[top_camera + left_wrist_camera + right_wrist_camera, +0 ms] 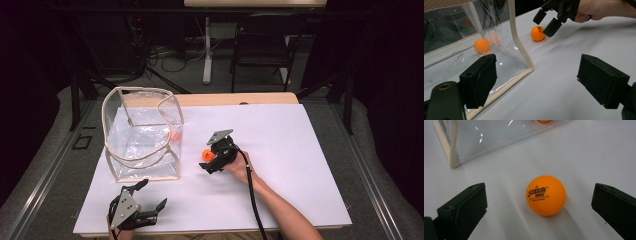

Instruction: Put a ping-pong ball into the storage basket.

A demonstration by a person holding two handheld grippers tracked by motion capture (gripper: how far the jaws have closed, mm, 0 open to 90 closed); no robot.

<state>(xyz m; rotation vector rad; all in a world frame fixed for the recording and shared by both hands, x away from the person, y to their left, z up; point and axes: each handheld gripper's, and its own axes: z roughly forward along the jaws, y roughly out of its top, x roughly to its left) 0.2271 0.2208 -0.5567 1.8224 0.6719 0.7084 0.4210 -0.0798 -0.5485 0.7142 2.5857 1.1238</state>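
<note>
I see the table (60, 165) first, grey around its margins, with a white sheet (280, 150) covering most of it; the sheet's near edge runs just under my left gripper, and its far edge meets a bare wooden strip at 12 o'clock. From the middle out to 3 o'clock the sheet lies wide and bare, so I have plenty of room on that side.

Next in size is the clear bag (142, 134), standing open-topped at about 10 o'clock from the sheet's centre, its cream piping marking every edge. Its near right corner (530, 68) sits flat on the sheet, and a strip of open white separates that corner from the loose ball.

My right gripper (212, 159) hangs just right of the bag, near the centre of the sheet, tipped down toward the surface. Its jaws stand wide apart with the orange ball (546, 195) resting on the sheet between them, touching neither; there is clear white on both sides of it.

My left gripper (150, 197) sits at 7 o'clock near the sheet's front edge, jaws spread and gripping nothing, facing the bag's corner.

A second ball (481, 45) lies inside the bag, against its far right wall.
</note>
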